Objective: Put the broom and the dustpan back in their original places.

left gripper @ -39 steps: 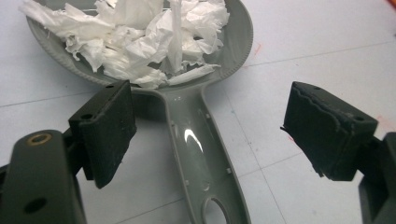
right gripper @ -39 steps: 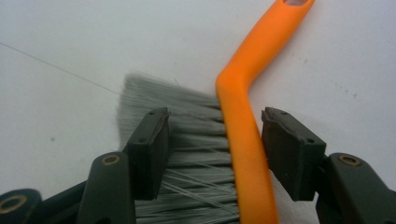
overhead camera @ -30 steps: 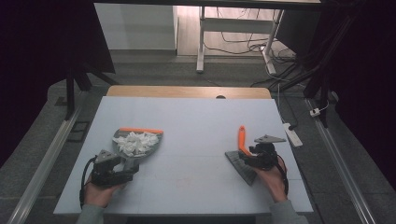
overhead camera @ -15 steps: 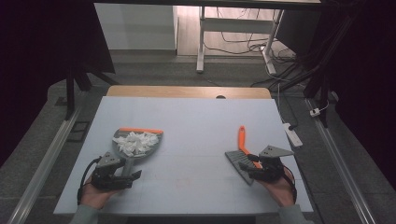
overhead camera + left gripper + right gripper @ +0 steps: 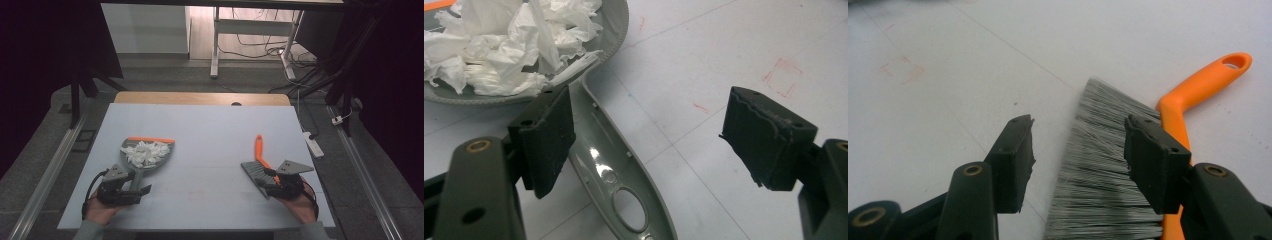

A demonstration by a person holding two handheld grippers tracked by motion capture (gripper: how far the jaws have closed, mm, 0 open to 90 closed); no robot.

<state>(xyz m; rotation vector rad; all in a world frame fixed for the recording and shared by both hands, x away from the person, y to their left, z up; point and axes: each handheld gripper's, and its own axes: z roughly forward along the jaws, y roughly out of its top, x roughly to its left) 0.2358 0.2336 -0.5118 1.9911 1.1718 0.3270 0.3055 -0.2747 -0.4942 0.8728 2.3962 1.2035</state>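
Left gripper (image 5: 649, 145) jaws wide over dustpan (image 5: 146, 153) handle, right gripper (image 5: 1075, 160) jaws open — astride brush (image 5: 1108, 170) bristles (neither gripping), bare table (image 5: 210, 130) between.

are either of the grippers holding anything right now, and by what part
Nothing is held. The left gripper stands open over the dustpan's handle, and the right gripper stands open over the brush's bristles.

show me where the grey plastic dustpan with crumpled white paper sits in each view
High view: grey plastic dustpan lower left, beside the left gripper.
Left gripper view: pan top left, handle running down between the open jaws.
Right gripper view: absent.
Shared landmark: crumpled white paper inside the pan.
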